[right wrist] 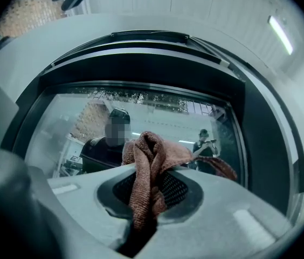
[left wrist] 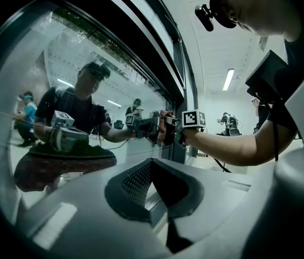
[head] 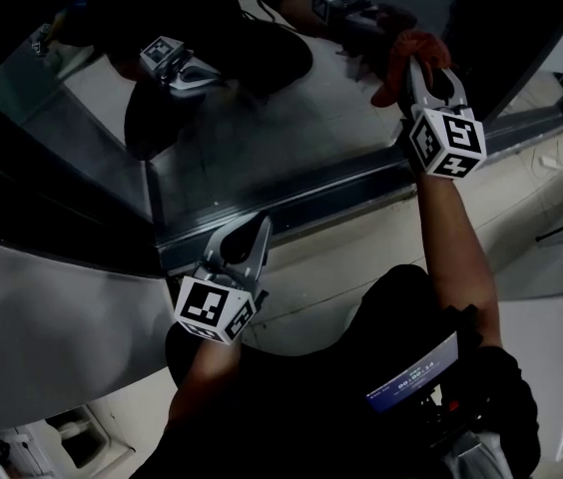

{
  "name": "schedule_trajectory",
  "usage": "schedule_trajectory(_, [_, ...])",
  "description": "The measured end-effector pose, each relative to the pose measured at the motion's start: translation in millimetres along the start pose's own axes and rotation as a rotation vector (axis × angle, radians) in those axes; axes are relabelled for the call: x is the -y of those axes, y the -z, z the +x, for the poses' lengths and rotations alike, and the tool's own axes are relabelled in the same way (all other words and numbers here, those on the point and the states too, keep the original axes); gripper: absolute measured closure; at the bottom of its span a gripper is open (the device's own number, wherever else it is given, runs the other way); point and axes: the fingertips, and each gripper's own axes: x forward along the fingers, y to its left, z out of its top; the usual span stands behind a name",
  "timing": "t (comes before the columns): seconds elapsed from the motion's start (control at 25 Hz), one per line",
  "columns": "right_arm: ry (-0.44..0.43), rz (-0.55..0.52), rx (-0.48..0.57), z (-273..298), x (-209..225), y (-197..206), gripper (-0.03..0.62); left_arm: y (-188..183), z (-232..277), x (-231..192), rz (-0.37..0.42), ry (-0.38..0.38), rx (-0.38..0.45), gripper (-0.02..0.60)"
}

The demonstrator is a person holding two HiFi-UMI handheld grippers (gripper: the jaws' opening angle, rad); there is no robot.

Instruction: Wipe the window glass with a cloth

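Right gripper [head: 429, 68] clamped on a reddish cloth [head: 404, 53], which is held to the glass [head: 262, 138] near the pane's right side, above the metal frame [head: 341, 183]. Left gripper [head: 260, 228] with jaws together and nothing between them, tips at the frame's lower rail, well apart from the cloth. The glass mirrors both grippers. A small screen [head: 413, 377] at the person's chest shows light digits, possibly a timer, too small to read.

You have two grippers in play, the left gripper [head: 261, 224] and the right gripper [head: 419, 66]. There is one cloth [head: 398, 56] and one window glass [head: 281, 138] pane. Marker cubes [head: 216, 310]: two, one per gripper.
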Motion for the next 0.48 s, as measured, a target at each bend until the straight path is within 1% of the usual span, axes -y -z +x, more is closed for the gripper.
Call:
schedule_trajectory(0.12, [0.031, 0.015, -0.014, -6, -5, -5, 0.554, -1, -4, 2, 0.006, -0.002, 0.009, 0.565])
schedule_trajectory(0.2, [0.046, 0.04, 0.012, -17, -15, -15, 0.554, -3, -5, 5, 0.012, -0.003, 0.011, 0.565])
schedule_trajectory(0.24, [0.037, 0.054, 0.034, -24, -25, -21, 0.554, -4, -6, 6, 0.015, -0.003, 0.009, 0.565])
schedule_trajectory(0.28, [0.014, 0.067, 0.056, -29, -38, -26, 0.554, -4, -6, 7, 0.017, -0.003, 0.006, 0.565])
schedule_trajectory(0.36, [-0.062, 0.091, 0.091, -37, -72, -34, 0.554, -5, -5, 5, 0.02, -0.008, 0.001, 0.565])
schedule_trajectory(0.48, [-0.233, 0.13, 0.107, -42, -140, -36, 0.554, -3, -4, -4, 0.017, -0.034, 0.002, 0.565])
